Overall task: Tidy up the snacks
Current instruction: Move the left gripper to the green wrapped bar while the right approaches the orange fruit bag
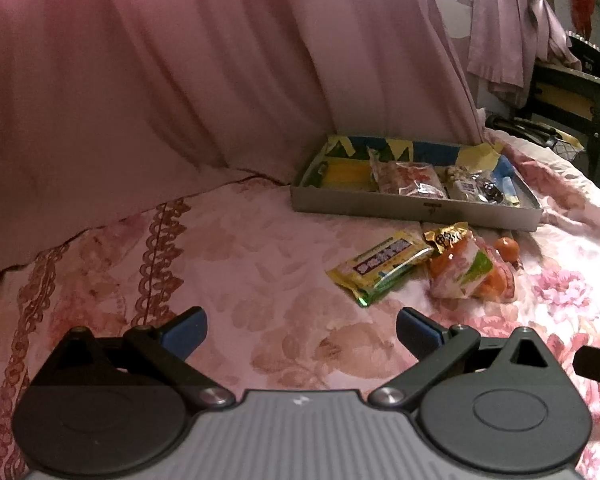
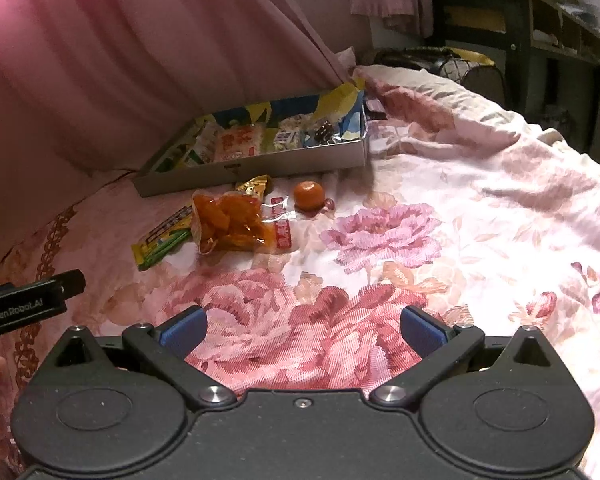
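A shallow grey box (image 1: 416, 205) (image 2: 260, 168) lies on the bed against a pink curtain, with several snack packs inside. In front of it lie a yellow-green packet (image 1: 380, 270) (image 2: 164, 238), a clear bag of orange snacks (image 1: 470, 270) (image 2: 236, 224), a small gold packet (image 1: 448, 236) (image 2: 254, 186) and a small orange round snack (image 1: 506, 248) (image 2: 309, 195). My left gripper (image 1: 302, 332) is open and empty, near side and left of the loose snacks. My right gripper (image 2: 304, 330) is open and empty, well short of them.
The bed has a pink floral cover (image 2: 440, 240). A pink curtain (image 1: 160, 80) hangs along the far left side. A dark shelf unit (image 2: 540, 28) and a dark bag (image 2: 432, 58) stand beyond the bed. The left gripper's body shows in the right wrist view (image 2: 24, 304).
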Motion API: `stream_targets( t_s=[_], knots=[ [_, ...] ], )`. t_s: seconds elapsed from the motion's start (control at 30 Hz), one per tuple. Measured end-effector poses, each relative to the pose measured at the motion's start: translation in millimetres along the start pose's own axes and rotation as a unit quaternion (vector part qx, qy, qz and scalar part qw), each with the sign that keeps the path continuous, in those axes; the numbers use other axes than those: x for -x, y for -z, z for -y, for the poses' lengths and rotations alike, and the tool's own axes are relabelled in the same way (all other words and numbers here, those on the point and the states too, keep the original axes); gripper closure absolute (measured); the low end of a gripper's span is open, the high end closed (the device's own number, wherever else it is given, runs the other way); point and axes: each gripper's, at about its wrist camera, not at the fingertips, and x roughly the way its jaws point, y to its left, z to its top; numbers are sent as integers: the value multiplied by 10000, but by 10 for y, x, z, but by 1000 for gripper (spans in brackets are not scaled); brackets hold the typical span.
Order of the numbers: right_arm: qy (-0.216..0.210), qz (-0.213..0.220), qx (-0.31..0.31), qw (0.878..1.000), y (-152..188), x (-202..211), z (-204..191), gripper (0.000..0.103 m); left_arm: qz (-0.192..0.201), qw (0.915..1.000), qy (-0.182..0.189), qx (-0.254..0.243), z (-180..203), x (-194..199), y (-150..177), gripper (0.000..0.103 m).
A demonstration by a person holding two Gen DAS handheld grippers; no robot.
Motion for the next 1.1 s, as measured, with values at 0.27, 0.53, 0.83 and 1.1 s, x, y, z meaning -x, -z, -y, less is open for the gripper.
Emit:
stream_targets(
  t_s=[0.27,0.53,0.83,1.1],
  knots=[
    [-16,32,133,9999,-121,-126,-38,1,2,10000,53,-58,26,-159,-98,0],
    [-82,18,392,9992,-240,-316,-85,1,17,9993,151,-343,53,-344,-214,0],
    [-95,185,757,9969,-423,-602,-93,1,16,9983,177,-557,70,-586,-322,0],
    [-304,359,1036,9935,-497,-825,-63,1,20,9949,403,-925,147,-794,-375,0]
  ],
)
